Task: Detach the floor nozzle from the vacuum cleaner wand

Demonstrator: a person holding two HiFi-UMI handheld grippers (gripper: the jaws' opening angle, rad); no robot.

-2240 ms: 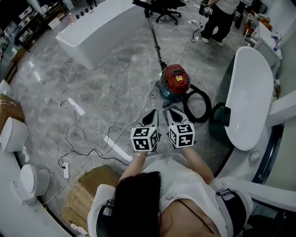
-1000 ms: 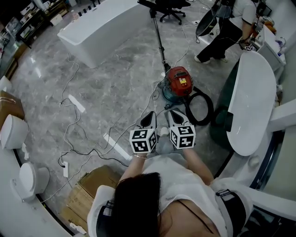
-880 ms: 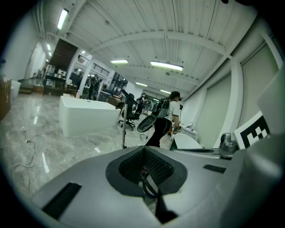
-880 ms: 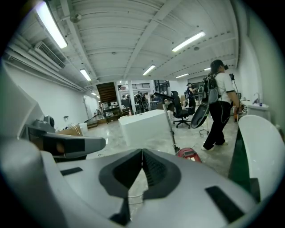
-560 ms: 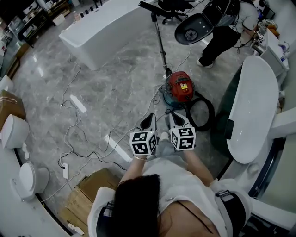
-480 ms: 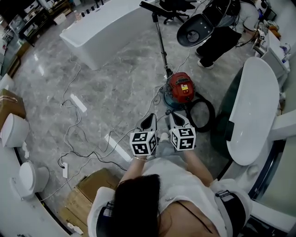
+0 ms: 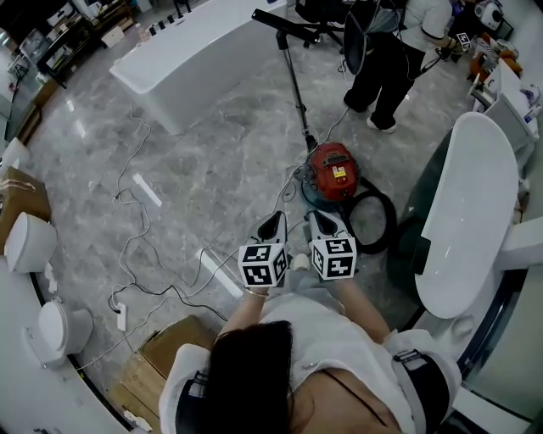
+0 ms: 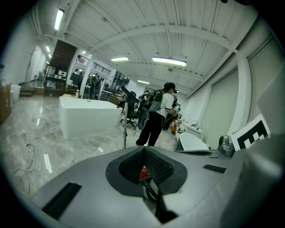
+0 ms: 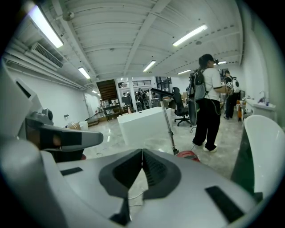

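A red canister vacuum sits on the marble floor with its black hose looped to the right. Its thin wand stands upright, and the dark floor nozzle is at its top end. Both grippers are held side by side just short of the canister, the left gripper and the right gripper, each shut and empty. In the right gripper view the wand and canister lie ahead of the shut gripper. In the left gripper view the shut gripper blocks most of the canister.
Loose cables and white strips lie on the floor at left. A white bathtub stands at the back left and another tub at the right. A person stands beyond the vacuum. Toilets and a cardboard box are at lower left.
Both grippers have come a little nearer the red canister, still shut and side by side. The person in the background has shifted left and set down the carried chair.
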